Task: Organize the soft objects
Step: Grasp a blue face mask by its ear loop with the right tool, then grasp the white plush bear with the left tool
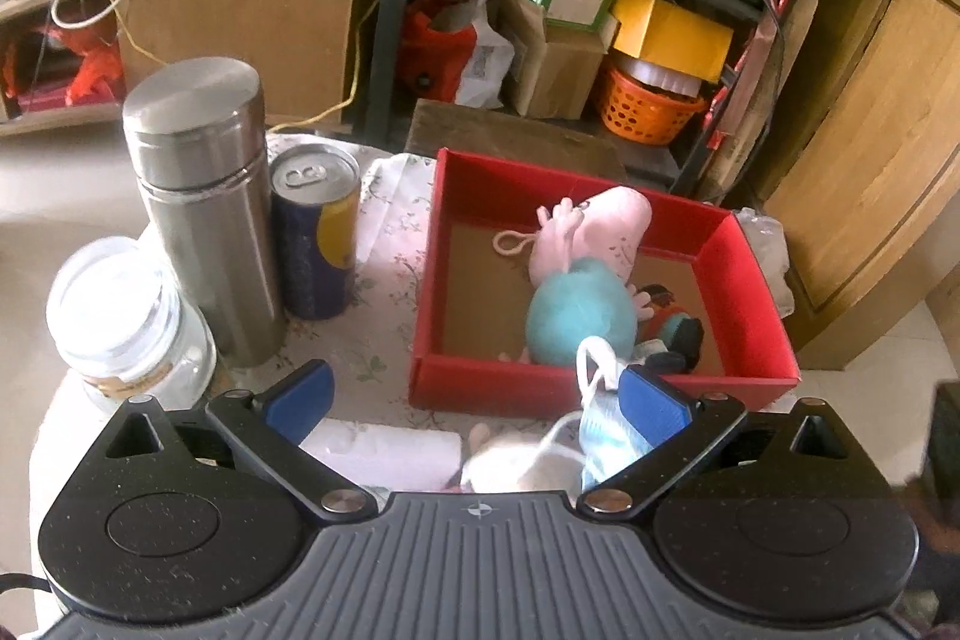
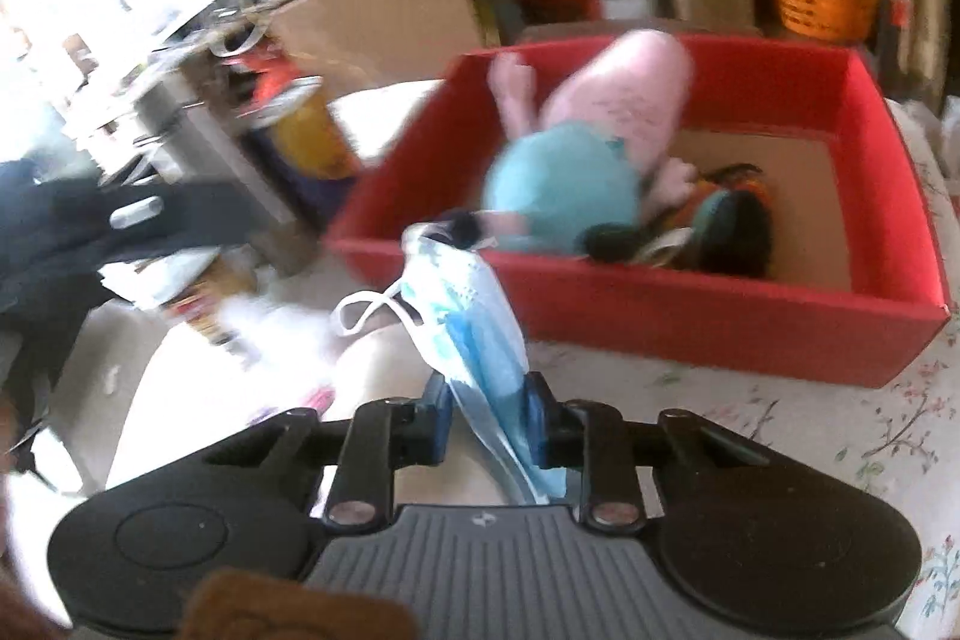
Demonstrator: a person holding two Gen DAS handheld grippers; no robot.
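On the floral tablecloth (image 1: 384, 220) sits a red box (image 1: 750, 268) holding a pink-and-teal plush pig (image 1: 579, 304) and a darker toy (image 1: 678, 328). Left of it stand a steel flask (image 1: 201, 196), a can (image 1: 315, 232) and a glass jar (image 1: 129, 322). Just before the box's near wall, the right gripper (image 2: 489, 403) clamps a blue face mask (image 2: 474, 316), while the left gripper (image 1: 474, 400) hangs with jaws spread wide.

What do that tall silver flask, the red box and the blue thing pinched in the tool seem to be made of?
Tall silver flask: apparently brushed stainless steel, with a dull grey sheen and fine circular grain on the cap.
Open red box: seemingly cardboard, with matte red walls and a bare brown floor.
Pleated blue face mask: probably thin non-woven fabric, limp, with white ear loops, held in the right gripper's jaws.
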